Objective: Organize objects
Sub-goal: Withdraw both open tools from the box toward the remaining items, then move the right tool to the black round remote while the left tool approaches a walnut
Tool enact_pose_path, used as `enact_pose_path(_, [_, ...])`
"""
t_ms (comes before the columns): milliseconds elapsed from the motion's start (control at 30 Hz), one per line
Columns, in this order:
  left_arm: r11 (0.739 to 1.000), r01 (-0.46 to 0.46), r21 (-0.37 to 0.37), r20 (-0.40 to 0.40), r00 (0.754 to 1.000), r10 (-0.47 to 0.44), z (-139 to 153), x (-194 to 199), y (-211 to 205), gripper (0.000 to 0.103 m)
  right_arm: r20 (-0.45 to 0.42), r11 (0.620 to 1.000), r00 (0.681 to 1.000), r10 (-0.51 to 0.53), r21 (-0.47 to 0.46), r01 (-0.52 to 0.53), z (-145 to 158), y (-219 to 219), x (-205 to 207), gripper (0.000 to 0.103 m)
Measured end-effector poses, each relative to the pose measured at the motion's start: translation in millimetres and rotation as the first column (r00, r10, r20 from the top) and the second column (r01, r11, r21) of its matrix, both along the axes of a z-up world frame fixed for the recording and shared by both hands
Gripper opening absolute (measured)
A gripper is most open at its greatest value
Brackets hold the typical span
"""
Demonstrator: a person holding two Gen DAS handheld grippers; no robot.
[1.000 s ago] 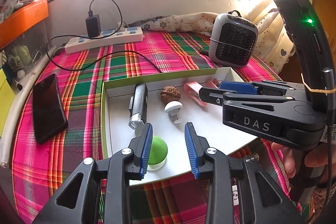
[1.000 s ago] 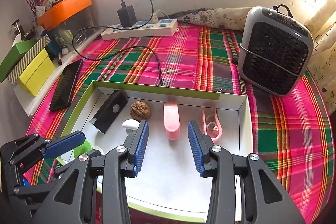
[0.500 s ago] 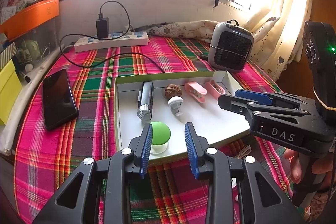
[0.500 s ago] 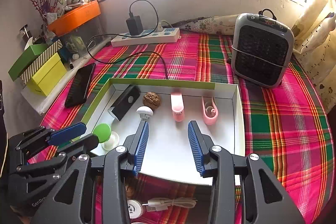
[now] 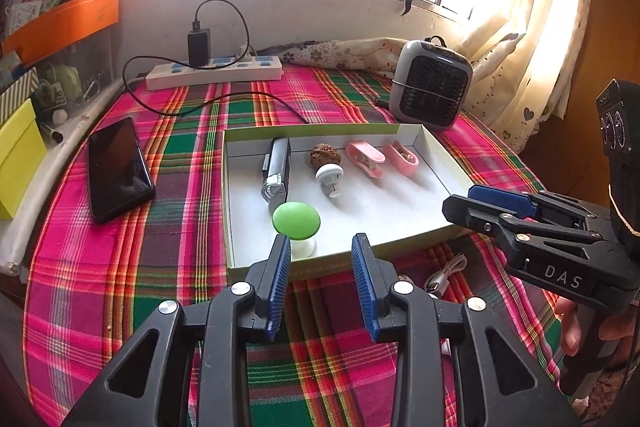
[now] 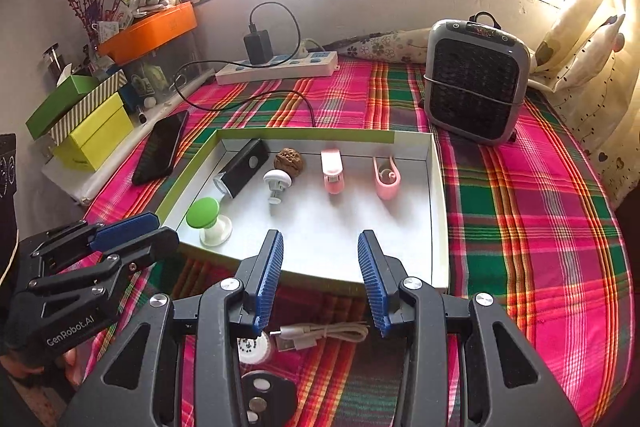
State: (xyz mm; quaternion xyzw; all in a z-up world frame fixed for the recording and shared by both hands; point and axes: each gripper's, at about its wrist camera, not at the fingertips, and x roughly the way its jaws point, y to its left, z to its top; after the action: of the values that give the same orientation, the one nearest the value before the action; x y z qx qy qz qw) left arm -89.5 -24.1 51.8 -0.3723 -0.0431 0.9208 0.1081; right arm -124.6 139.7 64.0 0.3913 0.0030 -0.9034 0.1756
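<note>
**Six things in the box, a few more to go**

The white box (image 6: 438,187) sits on the checked cloth (image 6: 540,227). Six small things lie inside it. There is a black gadget (image 6: 244,169), a walnut (image 6: 288,159), a white knob (image 6: 277,183), two pink clips (image 6: 333,171) and (image 6: 386,177), and a green mushroom toy (image 6: 204,213) in the near left corner. So I think a good part of the tidy-up is done.

Some things are not in the box yet. A white cable (image 6: 324,333) lies on the cloth just in front of the box. A small round white thing (image 6: 252,347) is beside the cable, and a dark round thing (image 6: 264,395) is lower down. I think these come next. I cannot tell if the phone (image 5: 118,169) is part of the job.

The left gripper (image 5: 322,283) hangs near the front edge of the box, with the mushroom toy just ahead of it. Its fingers are apart and hold nothing. The right gripper (image 6: 320,279) is held over the cable, pointing at the box. Its fingers are apart too, with nothing between them
</note>
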Motion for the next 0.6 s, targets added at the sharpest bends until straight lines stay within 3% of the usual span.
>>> enact_pose_path(267, [1.000, 0.015, 0.006, 0.023, 1.000, -0.015, -8, 14, 0, 0.030, 0.015, 1.000, 1.000, -0.002, -0.020, 0.003, -7, 12, 23, 0.040])
enact_pose_path(400, [1.000, 0.024, 0.020, 0.030, 0.999, -0.025, -13, 20, -1, 0.030, 0.026, 0.999, 1.000, 0.011, -0.033, -0.010, -11, 13, 30, 0.053])
enact_pose_path(600, [0.999, 0.024, 0.023, 0.049, 0.998, -0.025, -19, 24, -5, 0.030, 0.039, 0.998, 0.998, 0.042, -0.038, -0.040, -20, 11, 47, 0.053])
